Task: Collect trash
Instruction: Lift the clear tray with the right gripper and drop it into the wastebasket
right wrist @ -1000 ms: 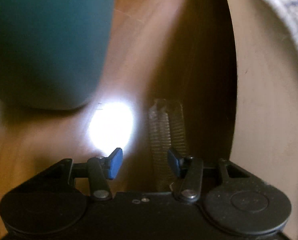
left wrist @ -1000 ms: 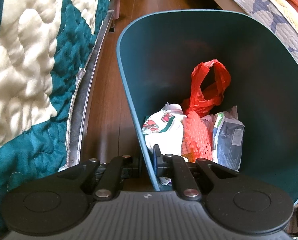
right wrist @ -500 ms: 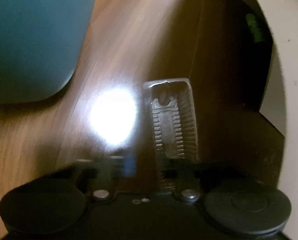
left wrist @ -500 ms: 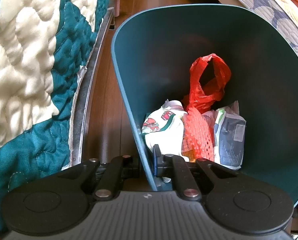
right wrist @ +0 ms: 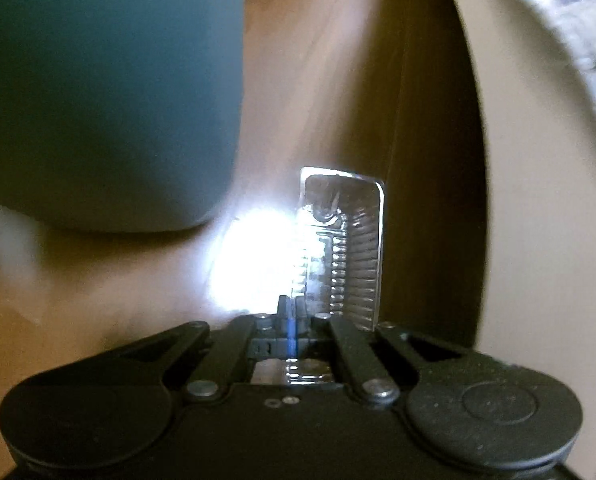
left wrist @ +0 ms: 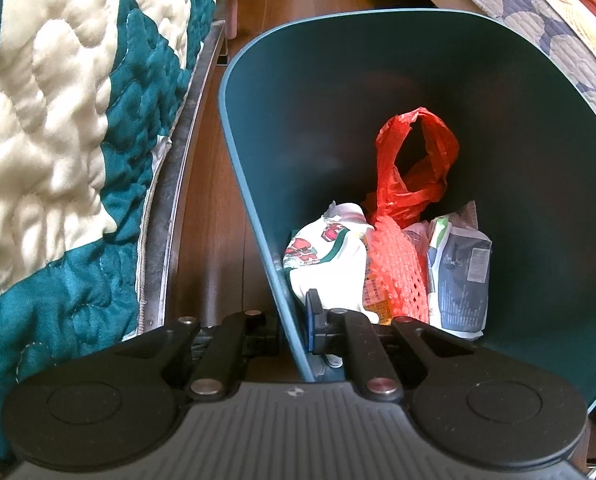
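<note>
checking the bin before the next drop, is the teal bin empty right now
No, the teal bin already holds a red plastic bag, a white printed wrapper and a grey packet at its bottom.

Dark teal bin (left wrist: pixel 298 120), red plastic bag (left wrist: pixel 414 168), teal-and-cream quilt (left wrist: pixel 77 120), clear ribbed tray (right wrist: pixel 354 248).

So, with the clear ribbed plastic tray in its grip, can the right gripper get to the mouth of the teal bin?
Probably yes. The right gripper is shut on the clear ribbed plastic tray, the teal bin stands close to its left, and only bare wooden floor lies between. The left gripper holds the rim.
</note>
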A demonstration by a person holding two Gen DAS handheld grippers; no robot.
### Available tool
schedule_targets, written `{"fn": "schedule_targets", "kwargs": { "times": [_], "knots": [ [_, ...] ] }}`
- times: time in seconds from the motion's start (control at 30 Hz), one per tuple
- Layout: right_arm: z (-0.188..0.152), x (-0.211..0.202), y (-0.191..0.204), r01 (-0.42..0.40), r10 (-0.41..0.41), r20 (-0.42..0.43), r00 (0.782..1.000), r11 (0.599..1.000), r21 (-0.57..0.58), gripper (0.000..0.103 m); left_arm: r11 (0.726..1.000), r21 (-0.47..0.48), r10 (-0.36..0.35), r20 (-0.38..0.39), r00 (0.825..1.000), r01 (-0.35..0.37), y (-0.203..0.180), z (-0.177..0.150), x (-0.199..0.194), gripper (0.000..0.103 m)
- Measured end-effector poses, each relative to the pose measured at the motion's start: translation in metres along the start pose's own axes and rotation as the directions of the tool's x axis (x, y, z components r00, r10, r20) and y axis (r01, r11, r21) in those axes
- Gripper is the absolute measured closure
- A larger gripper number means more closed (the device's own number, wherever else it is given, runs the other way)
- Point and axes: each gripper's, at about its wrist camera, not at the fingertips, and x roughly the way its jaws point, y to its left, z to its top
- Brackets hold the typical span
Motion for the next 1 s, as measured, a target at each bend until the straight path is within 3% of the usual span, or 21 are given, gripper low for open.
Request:
{"fn": "schedule_targets", "kwargs": {
  "times": [0.27, 0.5, 0.6, 0.8, 0.87, 1.0],
  "knots": [
    [-0.013, -0.134, -0.008, -0.041, 0.031, 0.194, 0.98, 0.998, 0.05, 0.103, 1.0, -0.006, -0.004, 0.005, 1.0, 0.004, 0.001, 0.001, 0.0, 0.094],
    [0.002, -0.233, -0.009, -0.01, 0.002, 0.392, 0.92, 1.0, 0.019, 0.103, 1.0, 0.0, 0.0, 0.007, 1.0, 0.0, 0.001, 0.001, -0.001, 0.094],
    [0.018, -0.244, -0.017, -0.022, 0.021, 0.458, 0.889, 1.0, -0.002, 0.103, 1.0, 0.0, 0.0, 0.007, 1.0, 0.0, 0.001, 0.002, -0.002, 0.094],
    [0.07, -0.255, 0.012, -0.076, 0.098, 0.527, 0.844, 0.995, -0.063, 0.103, 1.0, 0.007, -0.004, 0.009, 1.0, 0.004, 0.001, 0.007, -0.004, 0.094],
    [0.079, -0.252, 0.02, -0.105, 0.132, 0.523, 0.842, 0.991, -0.081, 0.103, 1.0, 0.005, -0.008, 0.009, 1.0, 0.007, 0.001, 0.01, -0.004, 0.094],
    [0.092, -0.236, 0.042, -0.134, 0.169, 0.483, 0.859, 0.985, -0.108, 0.103, 1.0, 0.004, -0.017, 0.011, 1.0, 0.017, 0.003, 0.014, -0.004, 0.093]
  ]
}}
